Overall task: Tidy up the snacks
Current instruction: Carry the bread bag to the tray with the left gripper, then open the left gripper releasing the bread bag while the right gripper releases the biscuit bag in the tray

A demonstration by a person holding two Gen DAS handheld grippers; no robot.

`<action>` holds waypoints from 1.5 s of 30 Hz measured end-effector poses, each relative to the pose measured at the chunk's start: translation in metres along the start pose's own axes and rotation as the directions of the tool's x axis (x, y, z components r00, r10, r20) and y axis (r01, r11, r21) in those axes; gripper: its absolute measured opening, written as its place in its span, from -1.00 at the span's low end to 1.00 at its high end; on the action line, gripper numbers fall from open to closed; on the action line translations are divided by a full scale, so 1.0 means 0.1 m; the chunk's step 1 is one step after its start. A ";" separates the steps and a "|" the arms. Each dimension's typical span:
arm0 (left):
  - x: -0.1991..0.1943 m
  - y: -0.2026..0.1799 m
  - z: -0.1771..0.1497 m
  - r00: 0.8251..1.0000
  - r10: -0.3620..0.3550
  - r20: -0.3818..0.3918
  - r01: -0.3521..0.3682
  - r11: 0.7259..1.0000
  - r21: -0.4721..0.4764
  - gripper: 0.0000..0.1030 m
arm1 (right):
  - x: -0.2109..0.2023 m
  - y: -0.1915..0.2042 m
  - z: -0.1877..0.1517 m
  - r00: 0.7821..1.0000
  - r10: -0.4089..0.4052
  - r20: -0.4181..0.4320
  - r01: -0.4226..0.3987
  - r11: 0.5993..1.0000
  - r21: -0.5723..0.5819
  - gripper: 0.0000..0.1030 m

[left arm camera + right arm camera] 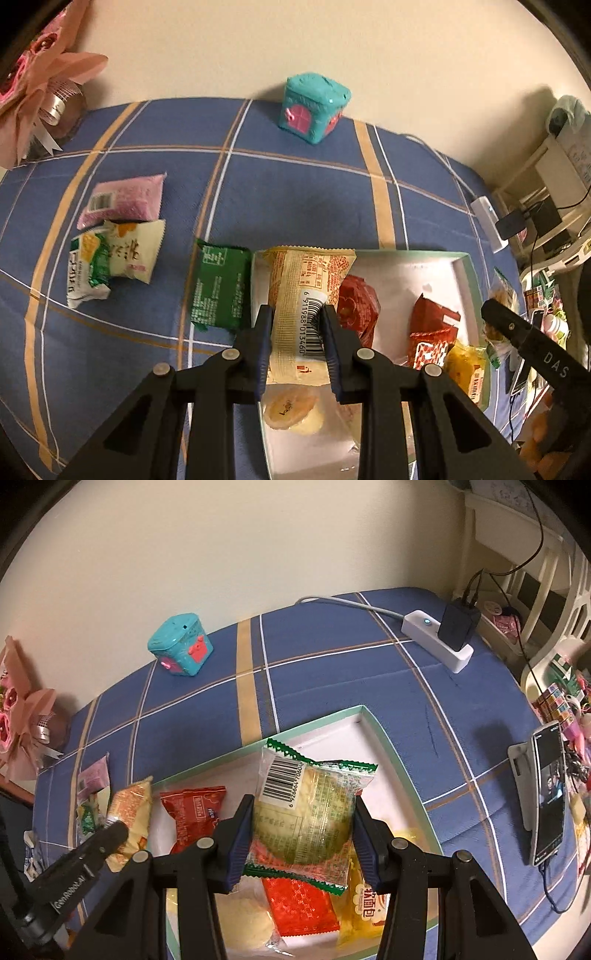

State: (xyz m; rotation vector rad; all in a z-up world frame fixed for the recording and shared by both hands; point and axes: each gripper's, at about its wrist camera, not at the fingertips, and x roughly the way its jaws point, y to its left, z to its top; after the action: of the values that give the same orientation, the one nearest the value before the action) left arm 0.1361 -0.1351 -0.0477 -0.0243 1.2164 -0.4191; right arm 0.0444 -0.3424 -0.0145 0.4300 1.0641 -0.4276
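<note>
My left gripper [297, 334] is shut on a yellow-orange snack pack with a barcode [308, 295], held over the left edge of the white box [436, 254]. My right gripper [303, 834] is shut on a clear green-edged cake pack [314, 808], held over the same box [364, 716]. Red packs [356, 310] and yellow packs [463, 365] lie in the box. On the blue plaid cloth to the left lie a green pack [221, 288], a white-green pack [114, 262] and a pink pack [125, 199].
A teal toy box [314, 107] stands at the back by the wall. A pink bouquet [37, 85] is at the far left. A white power strip with a black charger [443, 635] and a phone on a stand [546, 797] are at the right.
</note>
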 end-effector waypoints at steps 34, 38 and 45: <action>0.16 -0.08 -0.06 0.998 0.001 -0.055 -0.001 1.000 -0.001 -0.10 | 0.42 0.35 -0.14 0.997 0.008 -0.073 -0.016 0.993 -0.113 0.21; -0.01 -0.06 -0.01 1.000 0.018 -0.016 -0.018 1.000 0.005 -0.09 | 0.28 0.37 -0.10 0.999 0.004 -0.048 -0.010 0.992 -0.125 0.21; -0.15 0.04 0.04 0.997 0.075 0.019 -0.075 0.997 -0.006 0.12 | 0.11 0.41 -0.05 1.000 -0.004 -0.017 0.001 0.991 -0.137 0.21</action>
State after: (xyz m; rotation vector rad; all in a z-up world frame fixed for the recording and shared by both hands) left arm 0.1368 -0.1271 -0.0333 0.0123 1.1954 -0.3497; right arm 0.0665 -0.3070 -0.0210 0.3103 1.1035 -0.3510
